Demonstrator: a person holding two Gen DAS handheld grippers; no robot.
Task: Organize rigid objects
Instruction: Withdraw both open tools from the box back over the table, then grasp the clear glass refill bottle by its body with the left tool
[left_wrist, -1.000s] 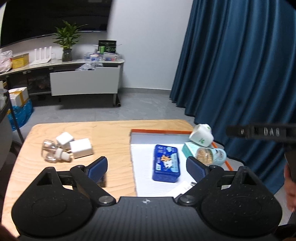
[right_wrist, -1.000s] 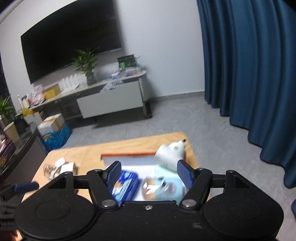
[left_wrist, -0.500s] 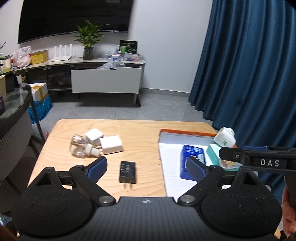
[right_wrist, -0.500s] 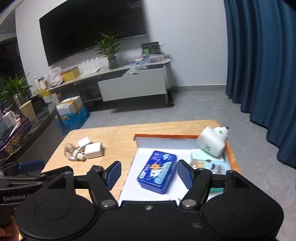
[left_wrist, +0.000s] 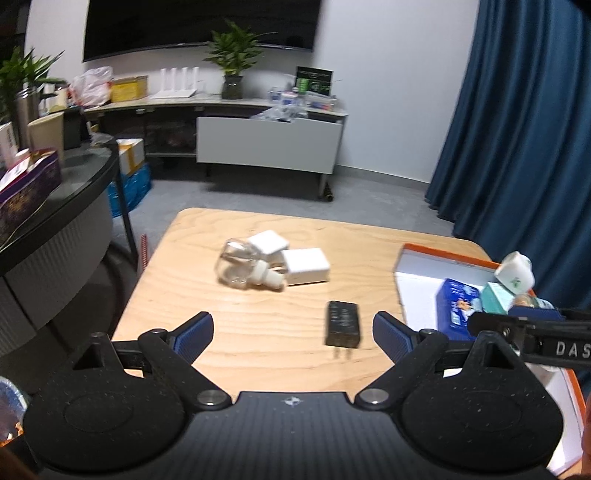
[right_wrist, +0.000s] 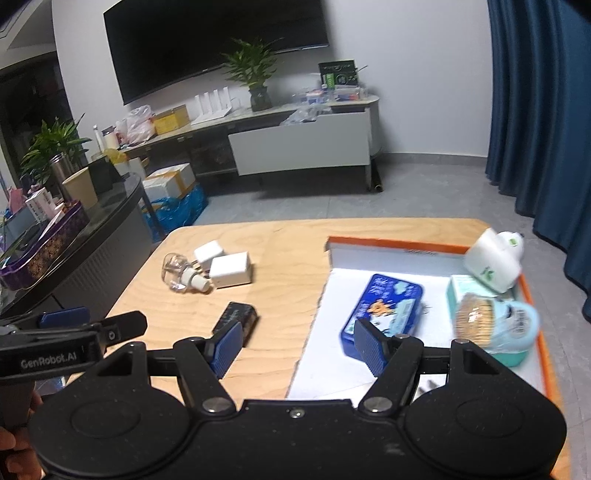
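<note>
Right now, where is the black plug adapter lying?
The black plug adapter lies on the wooden table, between the white cubes and the orange-rimmed tray, prongs toward the camera in the left wrist view.

Both views swung left; black charger (left_wrist: 342, 324) now between left gripper (left_wrist: 293, 330) fingers.

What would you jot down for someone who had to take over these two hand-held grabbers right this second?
Left gripper: jaws open, holding nothing.
Right gripper: jaws open, holding nothing.

Already in the orange-rimmed tray: blue tin, white plug-in device, teal box, round container of sticks.

Still loose on the wooden table: black charger lying flat, nearest the left gripper; further back, two white adapters touching a clear glass bottle on its side.

Left to do: move those four into the tray, probably the black charger first.
</note>
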